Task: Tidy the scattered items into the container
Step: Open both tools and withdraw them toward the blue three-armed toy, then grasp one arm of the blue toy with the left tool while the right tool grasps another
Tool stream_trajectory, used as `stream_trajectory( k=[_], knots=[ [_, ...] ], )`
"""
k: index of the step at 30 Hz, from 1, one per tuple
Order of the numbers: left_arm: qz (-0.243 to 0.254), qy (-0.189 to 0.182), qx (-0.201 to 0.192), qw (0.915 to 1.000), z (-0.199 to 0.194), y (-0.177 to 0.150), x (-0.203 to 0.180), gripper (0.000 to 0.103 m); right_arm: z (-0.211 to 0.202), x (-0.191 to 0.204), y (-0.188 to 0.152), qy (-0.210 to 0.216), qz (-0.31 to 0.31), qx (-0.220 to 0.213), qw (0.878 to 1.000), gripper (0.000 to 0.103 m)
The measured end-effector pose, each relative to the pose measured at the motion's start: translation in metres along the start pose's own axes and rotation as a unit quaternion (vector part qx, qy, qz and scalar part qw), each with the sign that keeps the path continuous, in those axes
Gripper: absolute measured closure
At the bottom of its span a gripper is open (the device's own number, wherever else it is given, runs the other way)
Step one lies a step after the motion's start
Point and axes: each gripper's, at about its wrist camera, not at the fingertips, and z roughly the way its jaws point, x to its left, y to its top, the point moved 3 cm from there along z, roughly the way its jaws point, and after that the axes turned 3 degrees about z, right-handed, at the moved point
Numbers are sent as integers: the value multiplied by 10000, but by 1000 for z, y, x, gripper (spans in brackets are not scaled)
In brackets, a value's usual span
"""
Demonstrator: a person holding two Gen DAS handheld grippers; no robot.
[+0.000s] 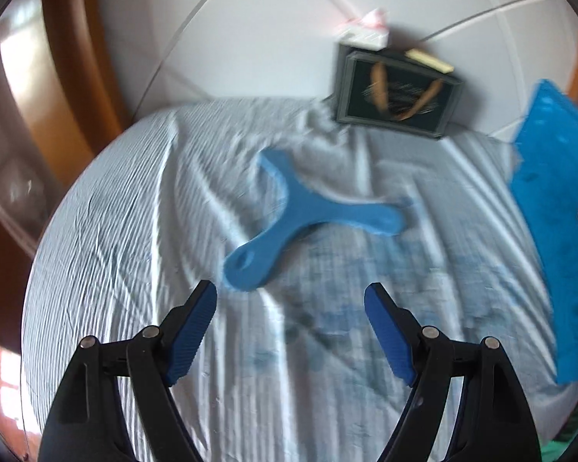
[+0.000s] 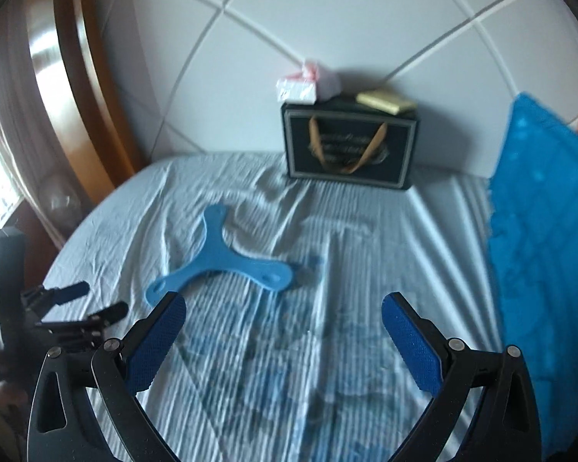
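A blue three-armed flat toy (image 1: 308, 208) lies on the striped bed sheet (image 1: 135, 254); it also shows in the right wrist view (image 2: 219, 261). A dark gift bag (image 1: 395, 92) with tan ribbon handles stands at the headboard, also in the right wrist view (image 2: 348, 146); a pink-white packet (image 2: 300, 86) and a yellow item (image 2: 385, 102) stick out of its top. My left gripper (image 1: 291, 296) is open and empty just short of the toy's near arm. My right gripper (image 2: 283, 304) is open and empty, just short of the toy. The left gripper (image 2: 92, 300) shows at far left there.
A blue textured pillow (image 2: 539, 254) lies along the right side of the bed, also in the left wrist view (image 1: 558, 208). A white padded headboard (image 2: 289, 19) stands behind the bag. A curved wooden bed frame (image 2: 84, 88) runs along the left.
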Motion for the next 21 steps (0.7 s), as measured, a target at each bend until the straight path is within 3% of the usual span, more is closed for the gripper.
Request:
stream_trajectory(
  k=[6,10,21],
  knots=[
    [-159,123,311,9993,71,2,15,24,100,7,-4,205,-299,570,9977,0],
    [53,68,325,9994,104,11,4,24,146,13,-9,229,-549,730,9956,0],
    [337,-48,460,9984,167,33,-7,24,213,9,-15,332,-723,1020,9916,0]
  ],
)
